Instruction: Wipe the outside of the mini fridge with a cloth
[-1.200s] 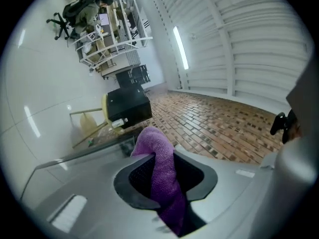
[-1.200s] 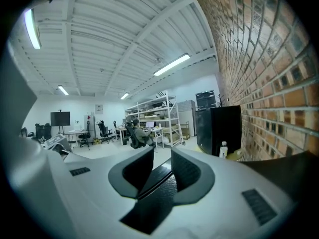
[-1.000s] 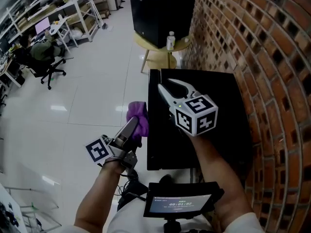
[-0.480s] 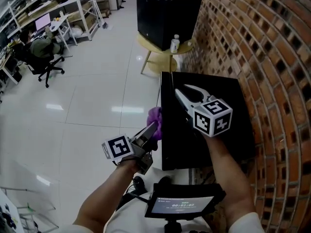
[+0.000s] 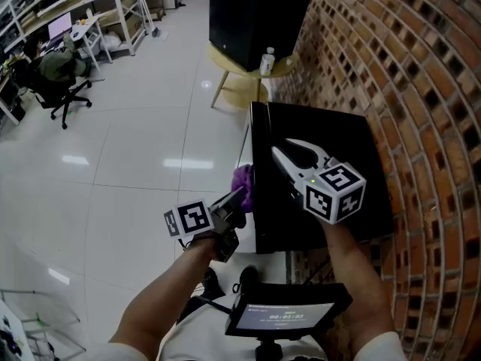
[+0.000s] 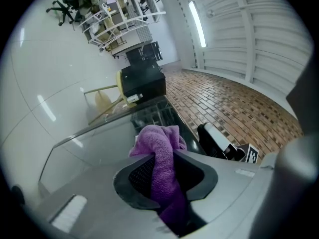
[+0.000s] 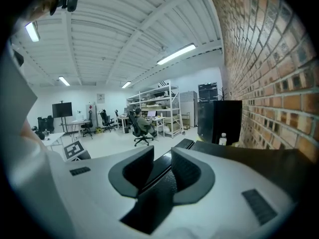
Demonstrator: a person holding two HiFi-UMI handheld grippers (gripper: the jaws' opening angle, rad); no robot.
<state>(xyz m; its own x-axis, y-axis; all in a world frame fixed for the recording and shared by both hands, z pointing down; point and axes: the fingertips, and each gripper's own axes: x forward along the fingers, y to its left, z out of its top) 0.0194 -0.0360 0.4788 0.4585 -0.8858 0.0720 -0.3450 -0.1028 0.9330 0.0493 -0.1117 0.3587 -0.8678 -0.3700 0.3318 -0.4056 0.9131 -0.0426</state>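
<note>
The black mini fridge stands against the brick wall, and I look down on its top. My left gripper is shut on a purple cloth and holds it against the upper part of the fridge's left face. In the left gripper view the cloth bunches out between the jaws of the left gripper, against the glossy fridge face. My right gripper hovers over the fridge top. In its own view the right gripper shows a narrow gap between its jaws, with nothing in it, above the fridge top.
A second black box sits on a round yellow table with a white bottle beyond the fridge. The brick wall runs along the right. A person in an office chair and shelves are far left. A screen hangs below me.
The left gripper with the cloth has moved lower along the fridge's left face and closer to it. The right gripper has drifted a little across the fridge top.
</note>
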